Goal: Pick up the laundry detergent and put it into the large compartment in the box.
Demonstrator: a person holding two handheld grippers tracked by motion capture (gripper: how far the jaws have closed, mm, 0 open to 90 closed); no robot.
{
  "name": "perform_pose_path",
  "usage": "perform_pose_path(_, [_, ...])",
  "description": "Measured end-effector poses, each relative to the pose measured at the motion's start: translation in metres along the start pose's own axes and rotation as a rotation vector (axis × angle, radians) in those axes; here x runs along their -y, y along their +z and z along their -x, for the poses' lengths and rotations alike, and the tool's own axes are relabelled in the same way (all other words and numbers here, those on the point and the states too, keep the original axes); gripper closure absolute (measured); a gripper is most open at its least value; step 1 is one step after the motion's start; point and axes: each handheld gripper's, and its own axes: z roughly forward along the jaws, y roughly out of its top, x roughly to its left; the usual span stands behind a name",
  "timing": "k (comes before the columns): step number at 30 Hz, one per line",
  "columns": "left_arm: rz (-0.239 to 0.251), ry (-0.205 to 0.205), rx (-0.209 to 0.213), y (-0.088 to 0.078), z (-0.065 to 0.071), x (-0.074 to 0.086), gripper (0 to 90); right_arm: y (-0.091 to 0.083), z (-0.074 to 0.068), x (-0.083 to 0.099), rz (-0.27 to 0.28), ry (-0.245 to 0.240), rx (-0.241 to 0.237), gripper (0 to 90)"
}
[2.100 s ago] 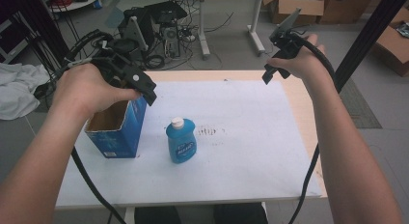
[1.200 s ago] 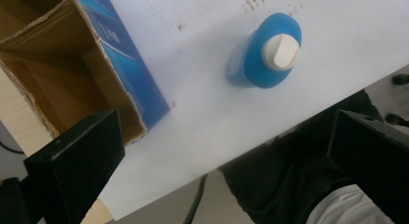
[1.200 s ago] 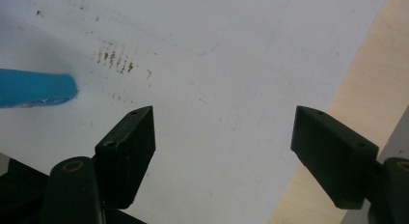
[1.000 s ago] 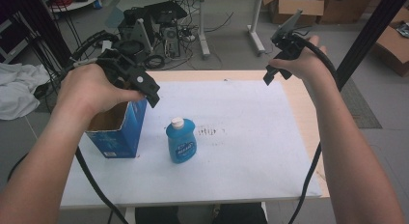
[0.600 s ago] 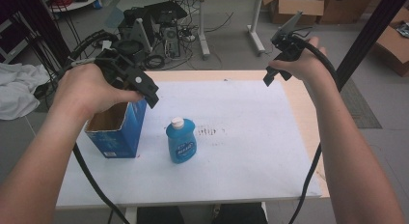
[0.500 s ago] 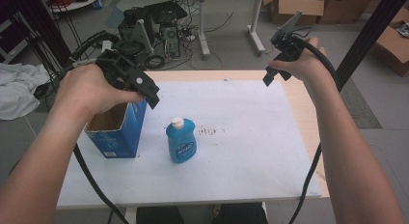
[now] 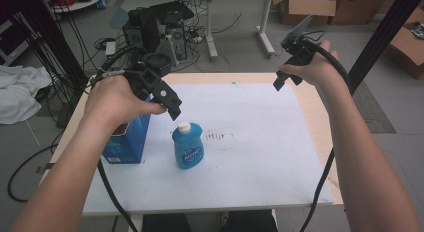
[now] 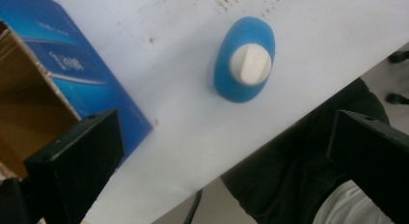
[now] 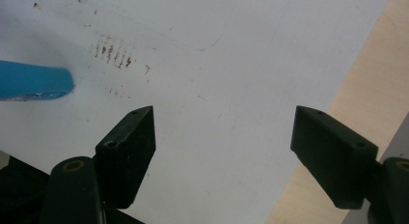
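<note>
Above bottle (image 8: 244, 60) | left claw (image 8: 222, 156) wide open, empty | right claw (image 9: 224, 151) wide open, empty

Light wood table (image 7: 306, 104) with a big white sheet (image 7: 260, 157) covering most of it. A blue bottle (image 7: 188, 146) and an open blue box (image 7: 126, 142) stand on the sheet, close together.

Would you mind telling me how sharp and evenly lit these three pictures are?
High view: even, soft light, faint shadows, the blue bottle and box reasonably sharp. Left gripper view: the bottle's white cap is soft, the near jaws blurred and dark. Right gripper view: the white mat looks bright and a little washed out, its brown marks slightly smeared.
</note>
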Motion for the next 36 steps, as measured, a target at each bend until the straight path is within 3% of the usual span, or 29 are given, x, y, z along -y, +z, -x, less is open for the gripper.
perform_pose_path(20, [-0.032,0.139,-0.008,0.048,0.013,-0.017,0.1,0.008,0.009,0.005,-0.003,-0.014,-0.003,24.6])
perform_pose_path(36, [-0.070,0.183,0.013,0.077,0.019,-0.021,0.1,0.012,0.008,0.004,-0.012,-0.021,-0.001,24.7])
